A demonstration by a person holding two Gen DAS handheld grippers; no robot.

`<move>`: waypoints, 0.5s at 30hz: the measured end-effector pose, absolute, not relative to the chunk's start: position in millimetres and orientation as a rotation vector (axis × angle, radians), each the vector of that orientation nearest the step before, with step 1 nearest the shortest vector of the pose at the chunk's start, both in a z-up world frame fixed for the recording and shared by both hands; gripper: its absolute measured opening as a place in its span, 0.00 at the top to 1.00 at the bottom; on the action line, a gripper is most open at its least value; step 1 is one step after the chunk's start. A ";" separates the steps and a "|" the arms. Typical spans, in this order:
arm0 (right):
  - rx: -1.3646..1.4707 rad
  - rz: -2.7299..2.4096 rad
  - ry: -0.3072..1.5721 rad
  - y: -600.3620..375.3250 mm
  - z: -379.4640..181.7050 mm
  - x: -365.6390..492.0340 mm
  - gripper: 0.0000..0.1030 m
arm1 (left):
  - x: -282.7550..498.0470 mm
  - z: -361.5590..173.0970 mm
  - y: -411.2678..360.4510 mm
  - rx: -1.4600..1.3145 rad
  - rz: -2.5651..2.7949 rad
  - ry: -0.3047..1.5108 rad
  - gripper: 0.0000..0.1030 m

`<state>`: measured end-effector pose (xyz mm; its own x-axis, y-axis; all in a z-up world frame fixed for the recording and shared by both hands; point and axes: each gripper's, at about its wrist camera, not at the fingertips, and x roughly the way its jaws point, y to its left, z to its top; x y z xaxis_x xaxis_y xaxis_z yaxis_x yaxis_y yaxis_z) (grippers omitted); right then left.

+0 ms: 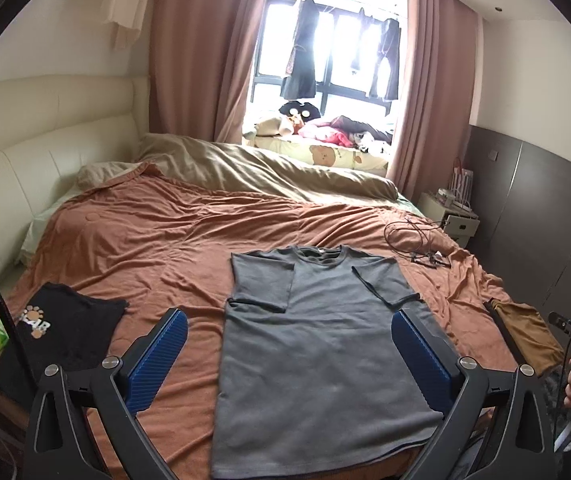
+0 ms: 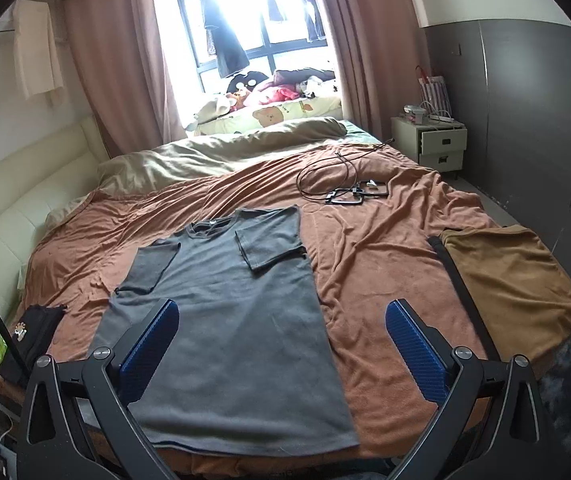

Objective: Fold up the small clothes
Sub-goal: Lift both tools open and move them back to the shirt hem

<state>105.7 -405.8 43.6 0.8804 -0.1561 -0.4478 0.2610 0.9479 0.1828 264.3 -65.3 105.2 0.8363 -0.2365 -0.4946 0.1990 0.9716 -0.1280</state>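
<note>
1. Left gripper (image 1: pixel 287 330) and right gripper (image 2: pixel 281 318): blue pads spread wide apart, holding nothing, above the near bed edge.
2. Grey T-shirt (image 1: pixel 321 340): flat on the rust blanket (image 1: pixel 165 232), both sleeves folded inward.
3. Black garment (image 1: pixel 65 320) left; tan garment (image 2: pixel 513 276) right.
4. Cables (image 2: pixel 341 184) beyond.

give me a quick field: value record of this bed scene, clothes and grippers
surface: bed with rust-orange blanket
main garment: grey t-shirt, laid flat, both sleeves folded inward, neck toward the window
left of it: black top with paw print, by the bed edge
right of it: mustard-brown garment, by the bed edge
other: black cables beyond the shirt
left gripper: jaws open, holding nothing
right gripper: jaws open, holding nothing
fold progress: sleeves in, body not yet folded
</note>
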 end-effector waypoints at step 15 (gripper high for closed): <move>0.206 -0.241 0.493 -399.9 31.9 30.6 0.00 | 185.1 73.7 -34.1 -0.056 -0.244 0.563 0.00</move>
<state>30.6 -399.9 31.9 0.8540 -0.1779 -0.4890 0.2765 0.9513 0.1366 185.1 -34.1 73.7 0.8178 -0.2445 -0.5210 0.2138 0.9696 -0.1193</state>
